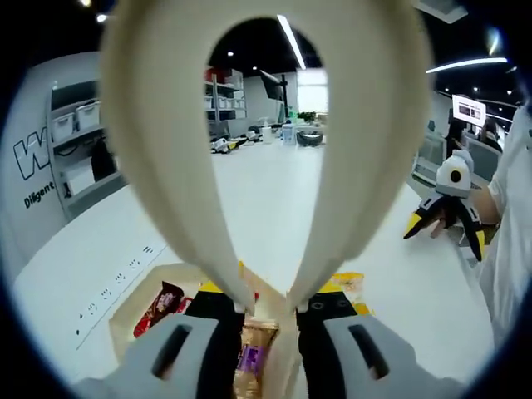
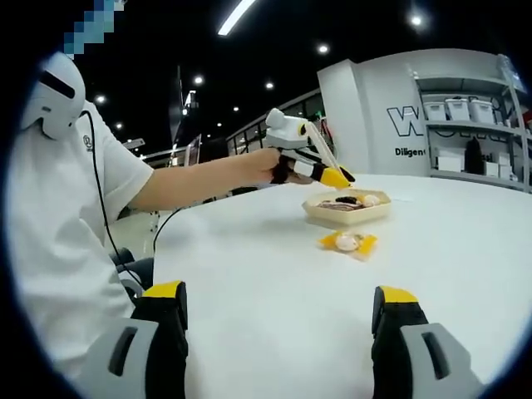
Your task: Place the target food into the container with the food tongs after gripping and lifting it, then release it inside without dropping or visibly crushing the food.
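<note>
My left gripper (image 1: pixel 270 305) is shut on cream food tongs (image 1: pixel 158 158), whose two arms curve down and meet between the jaws. It hovers over a beige container (image 1: pixel 125 320) holding a red packet (image 1: pixel 158 306) and a brown packet (image 1: pixel 253 341). A yellow-wrapped food (image 1: pixel 347 283) lies on the table just right of the container. In the right gripper view, the left gripper (image 2: pixel 309 166) holds the tongs (image 2: pixel 320 145) above the container (image 2: pixel 347 214), and the yellow-wrapped food (image 2: pixel 349 242) lies in front of it. My right gripper (image 2: pixel 281 293) is open, low over the table.
The white table (image 2: pixel 266 266) stretches wide around the container. A person in a white shirt (image 2: pixel 58 216) sits at the left edge. The right gripper (image 1: pixel 449 204) rests in a hand at the table's right. Shelves with bins (image 2: pixel 470 133) stand behind.
</note>
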